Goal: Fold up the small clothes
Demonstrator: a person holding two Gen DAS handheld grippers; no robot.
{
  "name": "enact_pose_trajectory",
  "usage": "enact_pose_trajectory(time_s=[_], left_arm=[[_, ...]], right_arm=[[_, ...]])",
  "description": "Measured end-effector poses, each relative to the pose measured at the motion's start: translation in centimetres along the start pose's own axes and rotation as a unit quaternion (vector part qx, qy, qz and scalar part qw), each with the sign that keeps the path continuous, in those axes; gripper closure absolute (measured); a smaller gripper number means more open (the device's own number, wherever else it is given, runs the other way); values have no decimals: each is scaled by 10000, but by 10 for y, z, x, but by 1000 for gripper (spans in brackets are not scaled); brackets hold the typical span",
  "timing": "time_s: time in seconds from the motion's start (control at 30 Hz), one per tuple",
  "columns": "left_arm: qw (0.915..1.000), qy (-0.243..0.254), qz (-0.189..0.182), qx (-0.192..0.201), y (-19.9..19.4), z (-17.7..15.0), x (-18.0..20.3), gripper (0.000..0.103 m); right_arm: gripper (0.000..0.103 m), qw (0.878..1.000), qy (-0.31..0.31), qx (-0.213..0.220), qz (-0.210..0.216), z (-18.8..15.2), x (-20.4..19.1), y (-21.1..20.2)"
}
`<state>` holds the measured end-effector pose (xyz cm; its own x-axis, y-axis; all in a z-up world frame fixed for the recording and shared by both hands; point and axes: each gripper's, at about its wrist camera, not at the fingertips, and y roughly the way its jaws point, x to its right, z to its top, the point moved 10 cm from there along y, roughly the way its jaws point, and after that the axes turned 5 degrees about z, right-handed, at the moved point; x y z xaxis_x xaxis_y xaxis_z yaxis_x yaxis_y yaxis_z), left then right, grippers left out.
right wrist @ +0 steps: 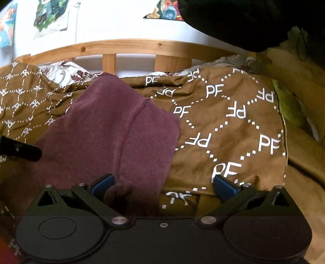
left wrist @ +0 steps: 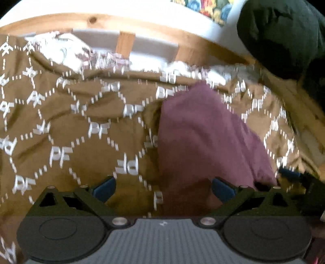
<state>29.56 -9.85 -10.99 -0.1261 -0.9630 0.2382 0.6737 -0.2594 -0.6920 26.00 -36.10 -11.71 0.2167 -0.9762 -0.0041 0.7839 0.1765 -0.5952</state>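
One maroon garment (right wrist: 105, 130) on the brown PF-print cover (right wrist: 223, 126), near hem hidden behind right gripper (right wrist: 163, 183). Both grippers spread wide, nothing held; left gripper (left wrist: 163, 187) view motion-blurred. Two bed-rail slats visible.

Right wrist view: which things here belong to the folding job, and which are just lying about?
Part of the job:
- maroon garment, spread on the bedcover
- right gripper, fingers apart over the garment's near edge
- left gripper, fingers apart

Just lying about:
- brown PF-print bedcover
- wooden bed rail
- floral pillow
- green cloth
- wall pictures
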Motion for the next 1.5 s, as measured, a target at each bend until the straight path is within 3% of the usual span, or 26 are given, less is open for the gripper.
enact_pose_trajectory(time_s=[0.27, 0.43, 0.57, 0.67, 0.73, 0.9, 1.07, 1.23, 1.4, 1.5], left_arm=[[9991, -238, -139, 309, 25, 66, 2, 1], [9972, 62, 533, 528, 57, 97, 8, 7], [9943, 13, 997, 384, 83, 99, 1, 10], [9921, -137, 1196, 348, 87, 95, -12, 11], [9929, -260, 1119, 311, 83, 92, -19, 11], [9966, -482, 589, 330, 53, 80, -24, 5], [9990, -385, 171, 123, 20, 49, -8, 2], [9992, -335, -162, -161, -4, 10, 10, 1], [9988, 193, -1, -459, -13, -27, 25, 1], [9977, 287, 206, -577, -14, -45, 26, 1]], right_arm=[[0, 9998, 189, 81, 20, 1, -6, 6], [0, 9997, 227, 80, 64, 1, -5, 6], [0, 9997, 229, 70, 87, 0, -4, 6], [0, 9996, 256, 57, 112, 1, -3, 6], [0, 9996, 262, 49, 112, 1, -3, 7], [0, 9991, 399, 57, 148, 3, -3, 5], [0, 9952, 817, 204, 501, 15, 6, -5], [0, 9931, 1107, 322, 216, 28, 44, -14], [0, 9744, 2171, 169, 557, 27, 68, -18], [0, 9777, 2005, -130, 604, 24, 54, -19]])
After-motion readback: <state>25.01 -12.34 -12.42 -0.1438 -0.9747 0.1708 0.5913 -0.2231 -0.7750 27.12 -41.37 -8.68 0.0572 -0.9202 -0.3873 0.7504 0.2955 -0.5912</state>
